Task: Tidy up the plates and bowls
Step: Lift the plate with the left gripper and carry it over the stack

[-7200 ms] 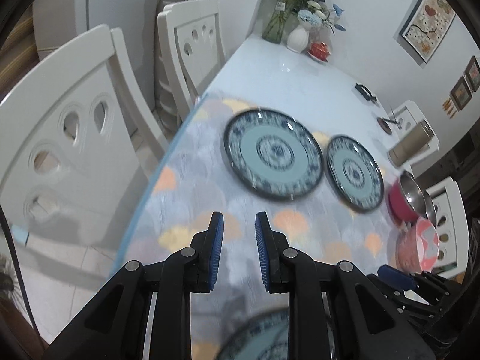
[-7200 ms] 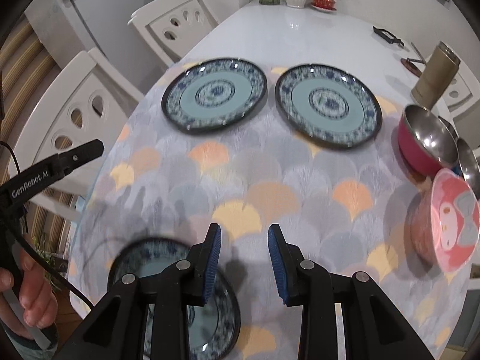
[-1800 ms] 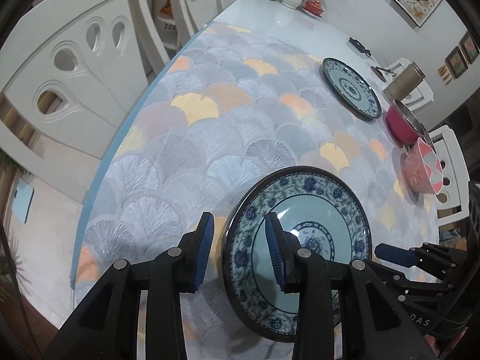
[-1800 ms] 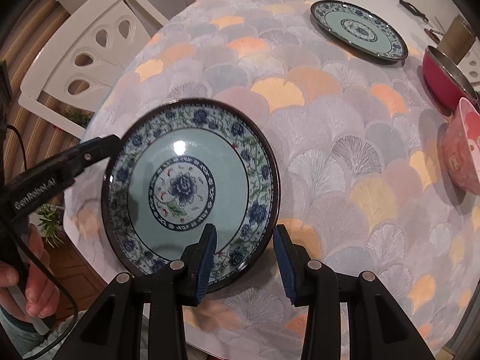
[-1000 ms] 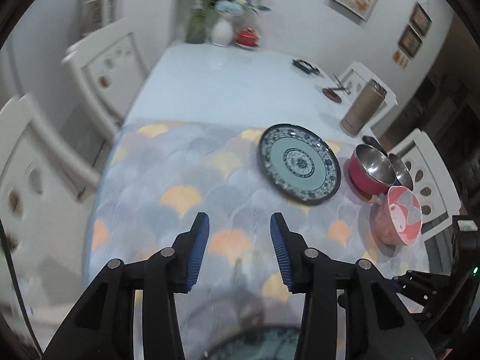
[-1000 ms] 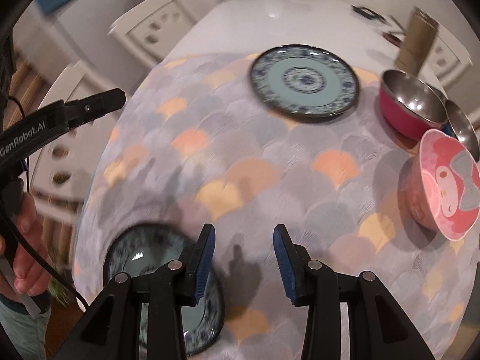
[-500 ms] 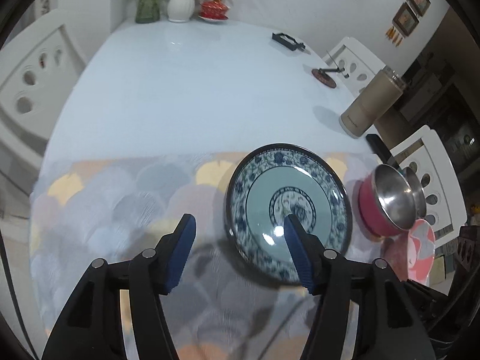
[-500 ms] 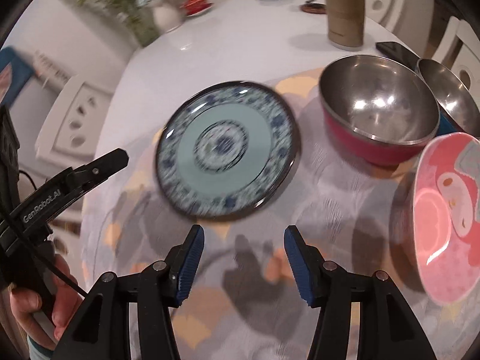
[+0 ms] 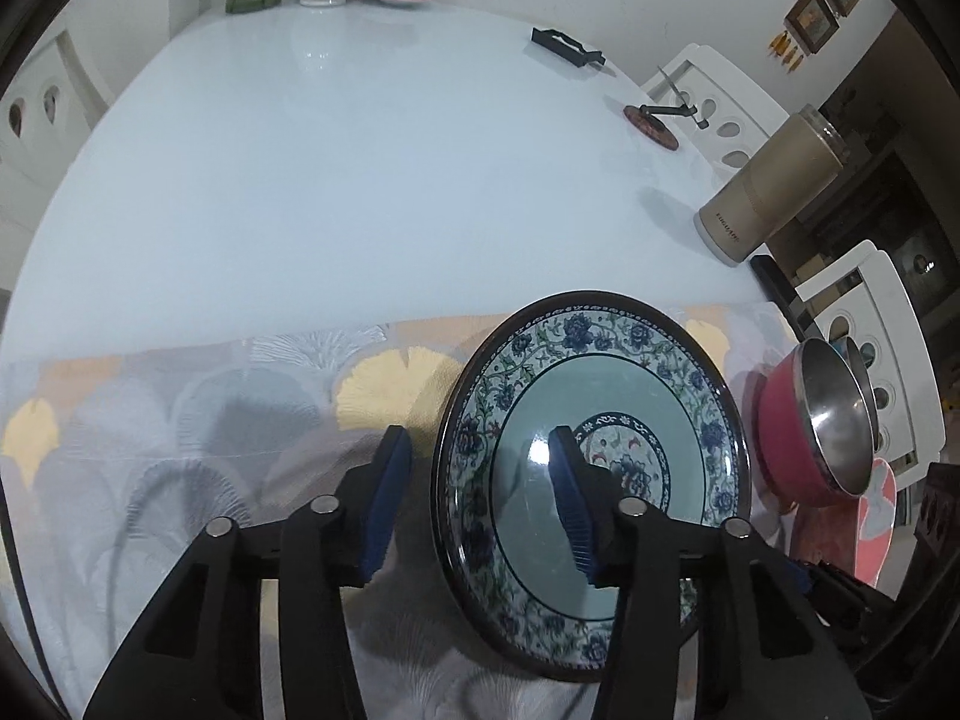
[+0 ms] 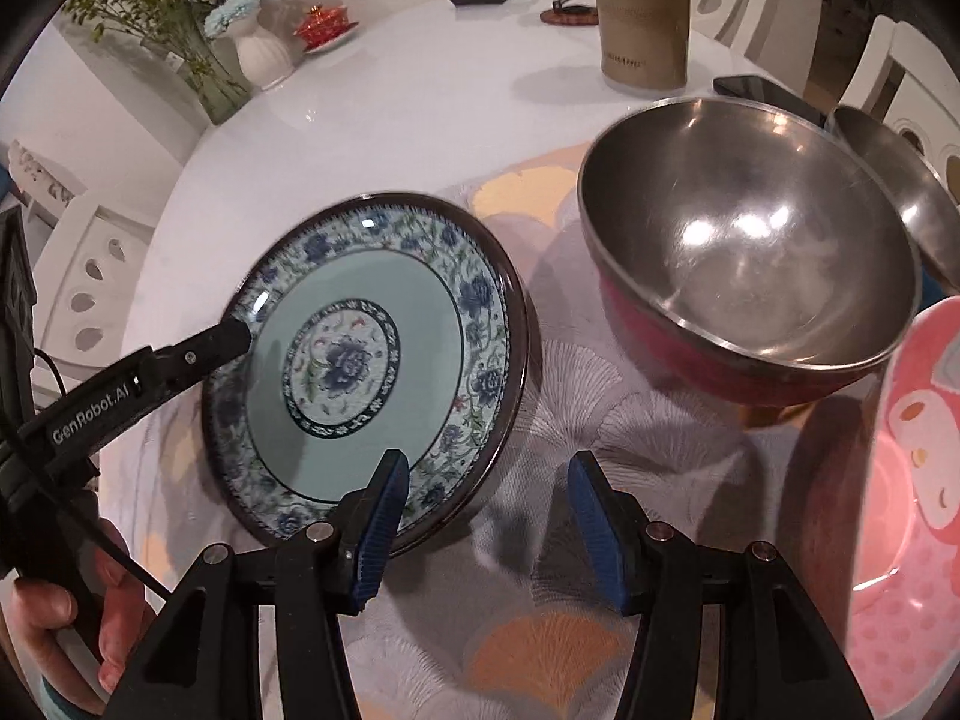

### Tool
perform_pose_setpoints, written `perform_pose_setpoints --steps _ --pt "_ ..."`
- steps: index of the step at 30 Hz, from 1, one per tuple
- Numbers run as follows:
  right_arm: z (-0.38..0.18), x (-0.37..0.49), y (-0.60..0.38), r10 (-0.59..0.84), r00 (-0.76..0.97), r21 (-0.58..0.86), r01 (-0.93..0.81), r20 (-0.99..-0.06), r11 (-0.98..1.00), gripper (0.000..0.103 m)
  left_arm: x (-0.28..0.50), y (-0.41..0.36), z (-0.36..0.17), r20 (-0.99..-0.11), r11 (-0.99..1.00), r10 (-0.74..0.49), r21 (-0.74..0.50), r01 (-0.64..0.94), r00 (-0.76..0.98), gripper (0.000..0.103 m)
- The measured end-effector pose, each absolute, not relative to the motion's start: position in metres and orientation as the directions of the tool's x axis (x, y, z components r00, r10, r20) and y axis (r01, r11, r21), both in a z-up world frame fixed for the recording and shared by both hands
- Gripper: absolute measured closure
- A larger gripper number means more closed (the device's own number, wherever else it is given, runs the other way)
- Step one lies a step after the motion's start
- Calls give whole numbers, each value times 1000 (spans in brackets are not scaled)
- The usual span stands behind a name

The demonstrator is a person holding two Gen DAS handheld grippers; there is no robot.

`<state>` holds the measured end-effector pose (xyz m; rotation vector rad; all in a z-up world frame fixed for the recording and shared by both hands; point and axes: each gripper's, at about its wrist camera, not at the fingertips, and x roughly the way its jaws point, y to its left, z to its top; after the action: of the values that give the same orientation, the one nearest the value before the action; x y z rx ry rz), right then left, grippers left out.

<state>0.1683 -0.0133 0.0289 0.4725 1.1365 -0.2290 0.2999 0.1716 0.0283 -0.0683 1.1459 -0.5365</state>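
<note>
Plate (image 9: 600, 420) straddled by closing left gripper (image 9: 480, 504); right gripper (image 10: 489, 531) spread, steel bowl (image 10: 744, 252) empty.

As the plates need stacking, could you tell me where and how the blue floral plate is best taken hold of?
Grip the blue floral plate by its raised dark rim, from the side facing the left claw, one finger above the well, the other outside. It lies flat on the patterned cloth, so only the upturned edge offers purchase. The red bowl crowds the far side.

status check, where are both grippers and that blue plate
Left gripper closing astride plate rim, not clamped. Right gripper open, astride near rim. Red bowl close beside.
</note>
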Motion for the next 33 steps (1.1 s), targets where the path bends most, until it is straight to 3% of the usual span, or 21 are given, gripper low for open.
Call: perform_pose_setpoints --steps 10,15,23,33 --pt "26 178 -12 17 427 196 381 -904 904 62 307 165 24 -833 870 -447 -319 377 325 65" --pt "25 186 -4 24 439 192 344 -898 919 68 304 162 24 -833 868 -434 -286 405 342 80" --pt "23 189 5 14 438 169 318 -899 933 69 288 168 28 -837 866 -427 -270 420 342 82" --pt "35 142 19 102 415 206 212 -904 955 69 228 197 47 -848 891 -395 -259 374 354 82"
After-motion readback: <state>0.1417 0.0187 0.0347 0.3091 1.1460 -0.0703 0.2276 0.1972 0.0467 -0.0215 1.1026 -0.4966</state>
